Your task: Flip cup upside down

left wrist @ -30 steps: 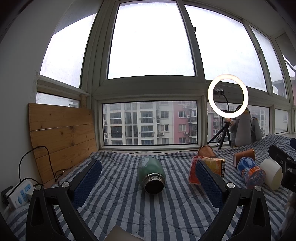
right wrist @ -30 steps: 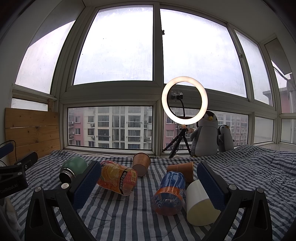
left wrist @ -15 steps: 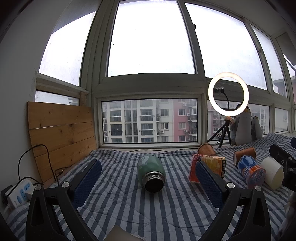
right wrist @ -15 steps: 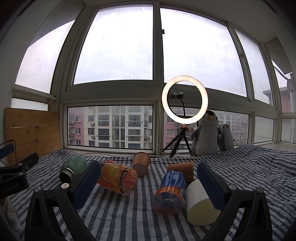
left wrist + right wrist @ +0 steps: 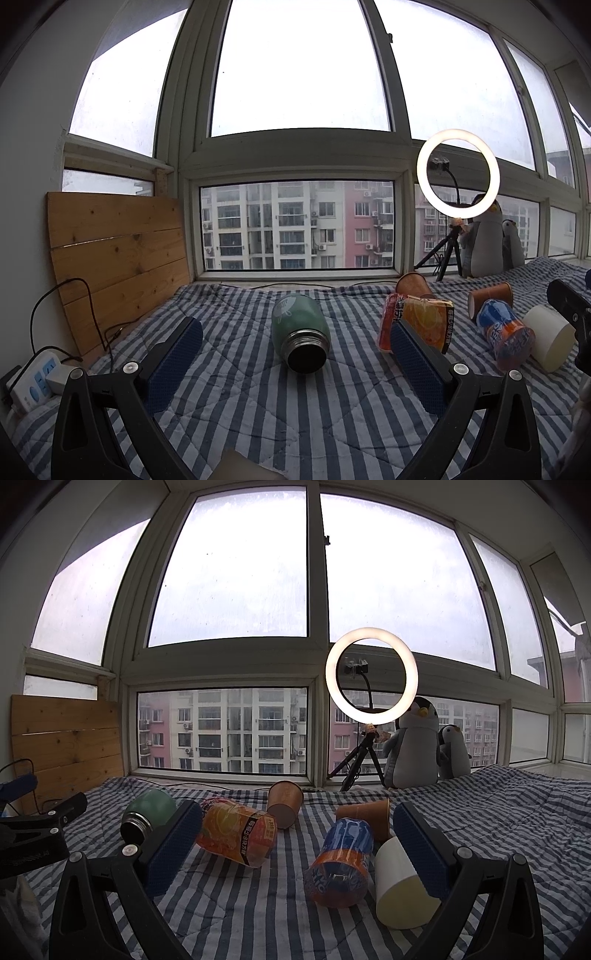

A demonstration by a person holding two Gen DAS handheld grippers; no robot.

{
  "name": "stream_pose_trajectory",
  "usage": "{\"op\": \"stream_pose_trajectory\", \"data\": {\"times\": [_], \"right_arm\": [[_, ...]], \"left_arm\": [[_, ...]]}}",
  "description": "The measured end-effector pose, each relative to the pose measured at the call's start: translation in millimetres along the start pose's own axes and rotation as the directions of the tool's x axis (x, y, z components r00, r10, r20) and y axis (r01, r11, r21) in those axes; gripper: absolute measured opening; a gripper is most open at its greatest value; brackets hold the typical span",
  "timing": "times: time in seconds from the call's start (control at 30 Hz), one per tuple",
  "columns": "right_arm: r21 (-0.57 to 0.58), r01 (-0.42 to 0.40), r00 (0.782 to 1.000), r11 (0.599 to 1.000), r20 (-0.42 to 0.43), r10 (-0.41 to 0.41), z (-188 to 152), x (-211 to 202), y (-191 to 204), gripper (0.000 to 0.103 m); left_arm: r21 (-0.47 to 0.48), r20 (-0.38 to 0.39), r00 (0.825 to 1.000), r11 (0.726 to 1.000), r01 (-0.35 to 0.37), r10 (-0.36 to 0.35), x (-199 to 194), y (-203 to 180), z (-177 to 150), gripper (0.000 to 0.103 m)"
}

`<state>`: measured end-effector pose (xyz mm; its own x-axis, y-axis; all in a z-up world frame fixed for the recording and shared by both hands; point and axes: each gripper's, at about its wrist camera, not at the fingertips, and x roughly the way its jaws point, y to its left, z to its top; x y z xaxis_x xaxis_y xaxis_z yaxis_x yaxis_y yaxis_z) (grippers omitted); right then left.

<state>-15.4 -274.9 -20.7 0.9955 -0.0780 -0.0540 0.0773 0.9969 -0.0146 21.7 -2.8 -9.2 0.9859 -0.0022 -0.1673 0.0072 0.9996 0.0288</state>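
Observation:
Several cups lie on their sides on a striped blanket [image 5: 240,387]. A green metal flask [image 5: 299,328] lies with its mouth toward me, just beyond my open, empty left gripper [image 5: 295,354]. In the right wrist view, an orange printed cup [image 5: 236,830], a blue-orange cup [image 5: 341,864], a white cup [image 5: 400,886] and two brown paper cups [image 5: 284,805] [image 5: 365,812] lie ahead of my open, empty right gripper [image 5: 297,834]. The white cup lies against the right finger [image 5: 421,849].
A ring light on a tripod [image 5: 371,681] and two plush penguins [image 5: 413,749] stand by the window. A wooden board [image 5: 114,254] leans at the left wall, with a power strip [image 5: 33,376] and cable below it.
Both views shift only slightly; the left gripper has edged a little. No object has moved and both grippers stay open.

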Motion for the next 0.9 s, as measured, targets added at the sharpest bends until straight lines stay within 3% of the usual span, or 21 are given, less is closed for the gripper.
{"op": "stream_pose_trajectory", "data": {"times": [0.33, 0.53, 0.73, 0.83, 0.9], "right_arm": [[0.008, -0.008, 1.000, 1.000, 0.001, 0.008, -0.7, 1.2, -0.8, 0.102], [0.007, -0.018, 1.000, 1.000, -0.005, 0.018, 0.0, 2.4, 0.6, 0.102], [0.007, -0.054, 0.998, 0.999, -0.024, 0.054, 4.6, 1.8, 0.6, 0.102], [0.022, -0.078, 0.996, 0.997, -0.046, 0.079, 5.5, 3.6, -2.6, 0.102], [0.028, -0.081, 0.995, 0.996, -0.051, 0.083, 4.6, 4.0, -5.3, 0.102]], "left_arm": [[-0.033, -0.149, 0.988, 0.999, 0.035, -0.039, 34.7, 4.9, -0.2, 0.103], [-0.042, -0.278, 0.959, 0.998, 0.053, -0.062, 67.6, 19.9, 15.1, 0.103], [-0.058, -0.419, 0.904, 0.996, 0.063, -0.082, 128.1, 34.2, 51.1, 0.103], [-0.071, -0.503, 0.856, 0.993, 0.100, -0.122, 167.6, 34.7, 62.7, 0.103], [-0.103, -0.536, 0.835, 0.991, 0.081, -0.123, 192.8, 38.9, 66.7, 0.103]]}}
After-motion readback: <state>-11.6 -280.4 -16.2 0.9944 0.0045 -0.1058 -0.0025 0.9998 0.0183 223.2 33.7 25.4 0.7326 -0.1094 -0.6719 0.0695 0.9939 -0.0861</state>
